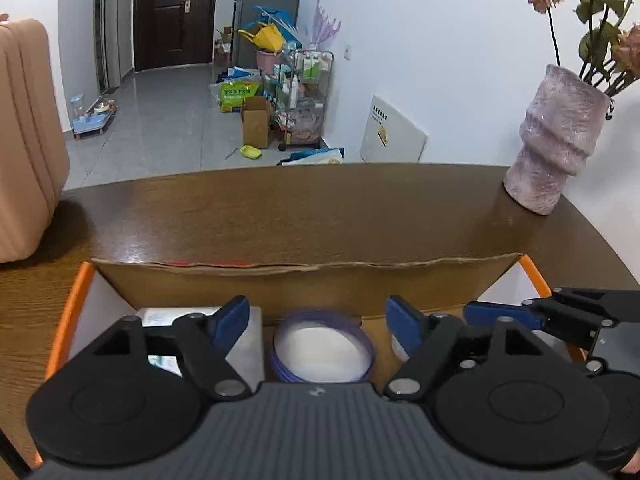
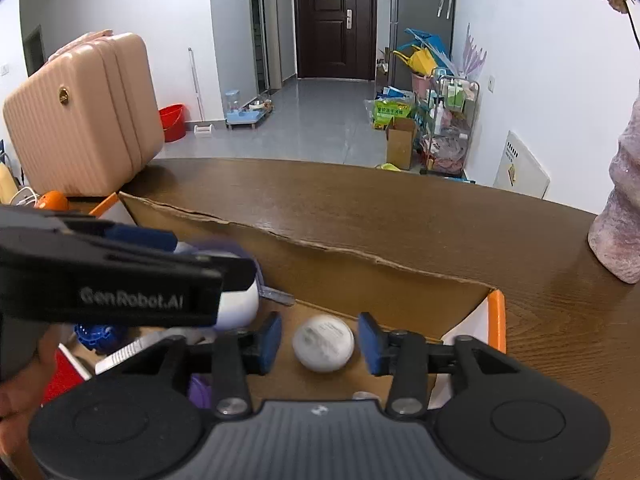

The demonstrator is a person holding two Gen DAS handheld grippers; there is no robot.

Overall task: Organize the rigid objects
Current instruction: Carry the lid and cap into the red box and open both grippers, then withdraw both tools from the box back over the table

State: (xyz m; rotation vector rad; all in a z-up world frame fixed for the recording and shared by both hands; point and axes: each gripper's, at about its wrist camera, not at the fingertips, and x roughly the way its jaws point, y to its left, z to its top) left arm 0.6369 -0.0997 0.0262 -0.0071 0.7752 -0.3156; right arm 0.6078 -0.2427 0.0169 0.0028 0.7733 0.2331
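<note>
Crowding worries me: my left gripper (image 1: 316,320), wide open and empty over the purple-rimmed dish (image 1: 322,347), could clip my right gripper (image 2: 319,343), part-open and empty around the white puck (image 2: 323,343), inside the cardboard box (image 1: 304,280).

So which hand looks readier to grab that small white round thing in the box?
The right gripper: its open jaws already frame the white round object in the cardboard box. The left gripper hovers over the purple-rimmed lid.

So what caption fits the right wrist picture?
Open right gripper hovers over a round white puck inside the orange-edged cardboard box.
</note>
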